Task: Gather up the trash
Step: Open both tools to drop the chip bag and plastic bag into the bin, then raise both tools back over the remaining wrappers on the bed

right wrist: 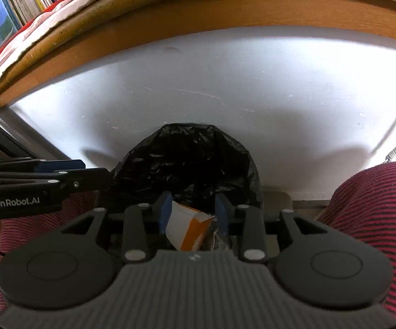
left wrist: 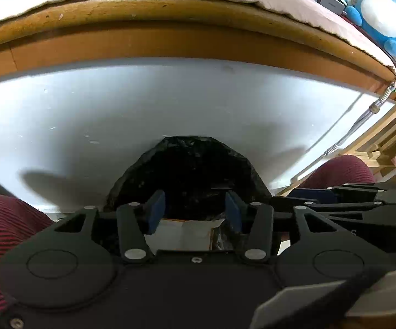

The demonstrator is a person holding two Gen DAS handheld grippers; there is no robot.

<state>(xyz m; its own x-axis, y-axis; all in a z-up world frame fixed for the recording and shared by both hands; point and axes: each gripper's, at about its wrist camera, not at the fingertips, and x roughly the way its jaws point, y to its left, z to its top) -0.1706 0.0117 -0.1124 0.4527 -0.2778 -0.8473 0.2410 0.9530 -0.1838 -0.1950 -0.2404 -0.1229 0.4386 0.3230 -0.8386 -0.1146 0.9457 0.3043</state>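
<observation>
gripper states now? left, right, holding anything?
Left gripper: open, holding nothing.
Right gripper: open; white-and-orange carton sits loose between the jaws, over the black trash bag.

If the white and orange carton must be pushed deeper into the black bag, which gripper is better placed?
Probably the right gripper. The carton lies tilted between its open fingers, above the black bag. The left gripper is also open over the bag, but shows only the carton's upper edge.
</observation>
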